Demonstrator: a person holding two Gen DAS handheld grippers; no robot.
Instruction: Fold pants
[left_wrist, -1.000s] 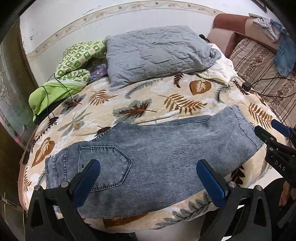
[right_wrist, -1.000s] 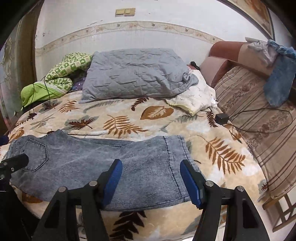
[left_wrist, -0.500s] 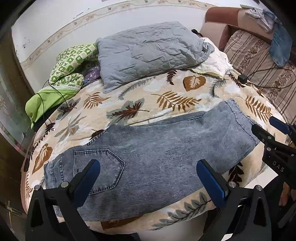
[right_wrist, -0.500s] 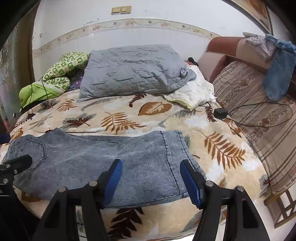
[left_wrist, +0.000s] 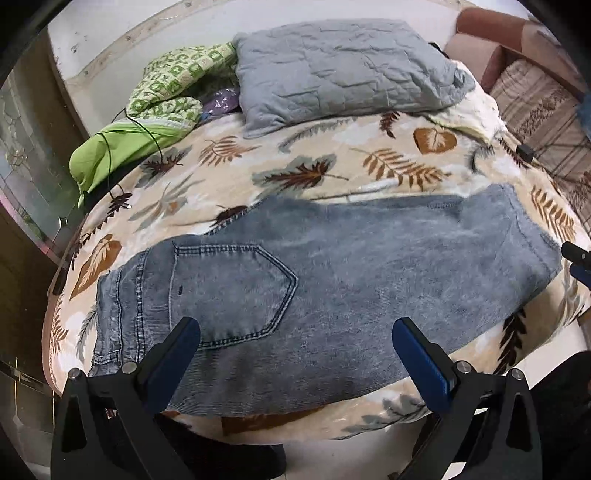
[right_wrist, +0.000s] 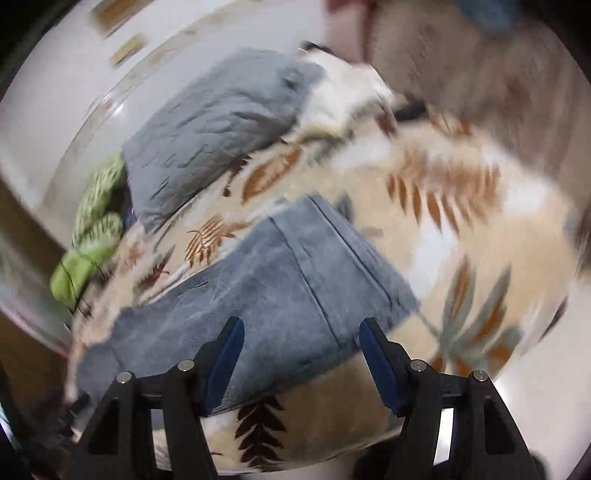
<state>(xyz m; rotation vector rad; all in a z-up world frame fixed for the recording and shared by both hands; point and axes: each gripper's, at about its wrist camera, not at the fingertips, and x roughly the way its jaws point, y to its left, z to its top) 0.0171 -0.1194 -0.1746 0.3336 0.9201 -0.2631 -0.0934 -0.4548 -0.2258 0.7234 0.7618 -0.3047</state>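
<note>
Grey-blue denim pants (left_wrist: 332, 273) lie folded lengthwise across the near edge of the leaf-print bed (left_wrist: 317, 173), waistband and back pocket (left_wrist: 229, 291) to the left, leg hems to the right. My left gripper (left_wrist: 295, 339) hovers open above the pocket and thigh area, nothing between its blue pads. The right wrist view is blurred and tilted. There my right gripper (right_wrist: 301, 343) stands open over the hem end of the pants (right_wrist: 295, 288), gripping nothing. Its tips (left_wrist: 576, 262) show at the right edge of the left wrist view.
A grey quilted pillow (left_wrist: 340, 70) lies at the head of the bed, with a green patterned blanket (left_wrist: 162, 96) and black cable to its left. A striped sofa (left_wrist: 535, 96) with a charger stands at the right. A wall runs behind the bed.
Both grippers have come down closer to the pants. The right one has rolled sharply, so its view now tilts and blurs, and it has slid toward the hem end.
</note>
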